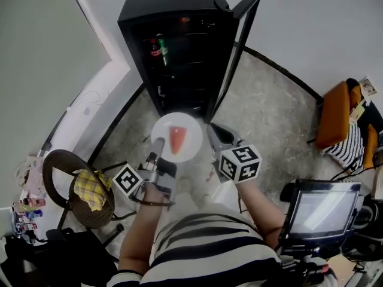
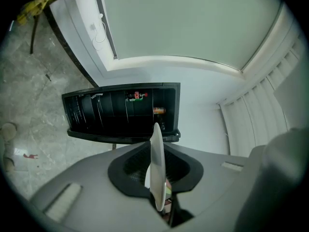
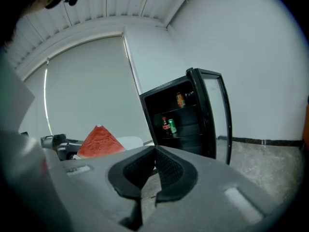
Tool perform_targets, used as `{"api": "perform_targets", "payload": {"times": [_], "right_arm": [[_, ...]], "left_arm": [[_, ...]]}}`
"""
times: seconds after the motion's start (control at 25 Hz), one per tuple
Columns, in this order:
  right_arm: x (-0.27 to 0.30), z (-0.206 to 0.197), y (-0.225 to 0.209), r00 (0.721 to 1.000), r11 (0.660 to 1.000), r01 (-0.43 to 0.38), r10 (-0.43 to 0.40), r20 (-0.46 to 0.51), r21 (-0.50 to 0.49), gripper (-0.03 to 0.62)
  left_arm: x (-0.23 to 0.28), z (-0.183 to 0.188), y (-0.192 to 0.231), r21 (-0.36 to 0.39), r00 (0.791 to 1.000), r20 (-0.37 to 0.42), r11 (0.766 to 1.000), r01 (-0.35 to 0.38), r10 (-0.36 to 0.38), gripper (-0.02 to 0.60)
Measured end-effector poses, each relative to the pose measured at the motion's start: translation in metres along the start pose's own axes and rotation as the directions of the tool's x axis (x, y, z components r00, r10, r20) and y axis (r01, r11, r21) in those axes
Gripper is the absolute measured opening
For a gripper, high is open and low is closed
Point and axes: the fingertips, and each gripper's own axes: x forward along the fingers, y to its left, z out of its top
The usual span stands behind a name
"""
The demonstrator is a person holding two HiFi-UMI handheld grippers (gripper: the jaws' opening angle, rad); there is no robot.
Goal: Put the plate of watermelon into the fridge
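A white plate (image 1: 187, 150) carrying a red watermelon wedge (image 1: 176, 139) hangs over the floor just in front of the open black fridge (image 1: 170, 17). My left gripper (image 1: 160, 150) is shut on the plate's near-left rim. In the left gripper view the plate (image 2: 157, 153) stands edge-on between the jaws. My right gripper (image 1: 214, 131) is beside the plate's right edge, shut and empty. The right gripper view shows its jaws meeting at the tips, with the watermelon (image 3: 99, 141) to the left and the fridge (image 3: 186, 115) ahead.
The fridge door (image 1: 239, 46) swings open to the right. A bottle and a can (image 1: 158, 49) stand on an upper shelf. A round stool with a yellow cloth (image 1: 87, 190) stands at the left. A monitor (image 1: 317, 211) and an orange chair (image 1: 335, 112) are at the right.
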Motion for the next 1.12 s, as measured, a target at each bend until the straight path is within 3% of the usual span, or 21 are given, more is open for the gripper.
{"api": "perform_targets", "payload": {"times": [0.68, 1.12], "right_arm": [[0.077, 0.025, -0.007, 0.997, 0.997, 0.072, -0.073, 0.037, 0.027, -0.005], [0.096, 0.024, -0.022, 0.994, 0.993, 0.110, -0.111, 0.022, 0.035, -0.005]], "left_arm": [[0.065, 0.070, 0.008, 0.027, 0.995, -0.098, 1.000, -0.007, 0.010, 0.049], [0.097, 0.081, 0.023, 0.003, 0.994, -0.105, 1.000, 0.000, 0.000, 0.049]]}}
